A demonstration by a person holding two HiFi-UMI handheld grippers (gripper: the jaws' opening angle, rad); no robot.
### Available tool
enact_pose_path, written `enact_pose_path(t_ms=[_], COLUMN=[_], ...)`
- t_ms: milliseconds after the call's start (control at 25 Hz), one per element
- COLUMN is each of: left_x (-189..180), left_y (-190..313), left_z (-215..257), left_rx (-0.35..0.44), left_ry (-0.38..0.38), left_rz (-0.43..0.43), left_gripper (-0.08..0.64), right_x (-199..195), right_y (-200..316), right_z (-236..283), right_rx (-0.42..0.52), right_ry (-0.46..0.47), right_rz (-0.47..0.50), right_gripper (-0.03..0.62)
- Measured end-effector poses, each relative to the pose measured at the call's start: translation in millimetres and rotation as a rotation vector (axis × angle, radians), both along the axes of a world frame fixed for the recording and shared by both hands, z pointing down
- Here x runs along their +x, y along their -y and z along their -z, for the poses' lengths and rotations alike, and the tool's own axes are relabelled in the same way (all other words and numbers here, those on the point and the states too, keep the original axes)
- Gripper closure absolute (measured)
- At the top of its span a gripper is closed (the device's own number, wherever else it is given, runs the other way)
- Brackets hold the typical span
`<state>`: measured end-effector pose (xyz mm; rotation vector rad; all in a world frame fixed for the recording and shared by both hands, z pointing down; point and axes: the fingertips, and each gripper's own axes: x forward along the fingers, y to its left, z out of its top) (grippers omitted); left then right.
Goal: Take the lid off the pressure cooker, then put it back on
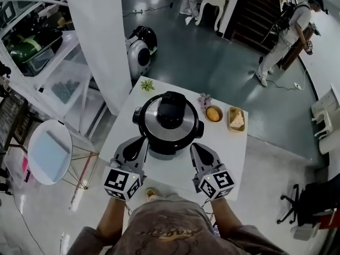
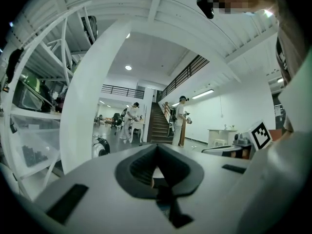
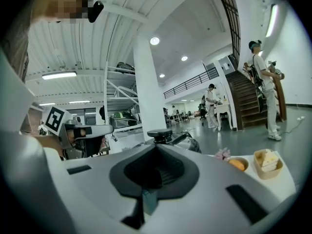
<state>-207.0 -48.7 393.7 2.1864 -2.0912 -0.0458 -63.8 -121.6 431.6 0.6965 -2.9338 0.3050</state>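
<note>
The pressure cooker [image 1: 168, 122] stands mid-table on the white table [image 1: 234, 153] with its lid [image 1: 154, 127] on. The left gripper [image 1: 142, 141] is just beside its near left and the right gripper [image 1: 195, 147] just beside its near right. Both have their jaws pressed together with nothing between them.

The lid looks like polished steel. It is likely stiff, fairly heavy and slippery on the dome, so the black centre handle [image 1: 171, 110] is the best place to take hold, once the jaws spread. Such a lid probably unlocks by twisting, and the pot may turn with it. Bracing the black side lug [image 1: 137, 115] with the other gripper should help.
</note>
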Motion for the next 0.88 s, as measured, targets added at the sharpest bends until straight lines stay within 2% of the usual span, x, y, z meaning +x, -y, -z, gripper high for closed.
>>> enact_pose_path(t_ms=[280,400,520,680,720,800,840,880], left_x=[6,8,7,9,12,14,14,14], left_y=[18,25,32,39,41,45,47,48], left_z=[10,13,18,20,19,17,16,15], left_rx=[0.044,0.058,0.072,0.060,0.053,0.047,0.046,0.044], left_ry=[-0.001,0.002,-0.011,-0.017,-0.014,-0.003,0.000,0.000], left_rz=[-0.048,-0.054,-0.069,-0.126,-0.150,-0.188,-0.200,-0.209], left_gripper=[0.558,0.557,0.494,0.427,0.389,0.333,0.320,0.314], right_x=[-2,-4,-8,-17,-19,-24,-27,-29], right_y=[14,18,24,29,31,34,35,37], right_z=[11,13,15,19,20,21,21,20], right_rx=[0.014,0.016,0.009,0.018,0.021,0.022,0.017,0.010], right_ry=[0.023,0.027,0.036,0.036,0.037,0.040,0.038,0.035], right_rz=[0.008,0.026,0.039,0.079,0.087,0.105,0.115,0.126], right_gripper=[0.597,0.574,0.543,0.480,0.464,0.393,0.343,0.323])
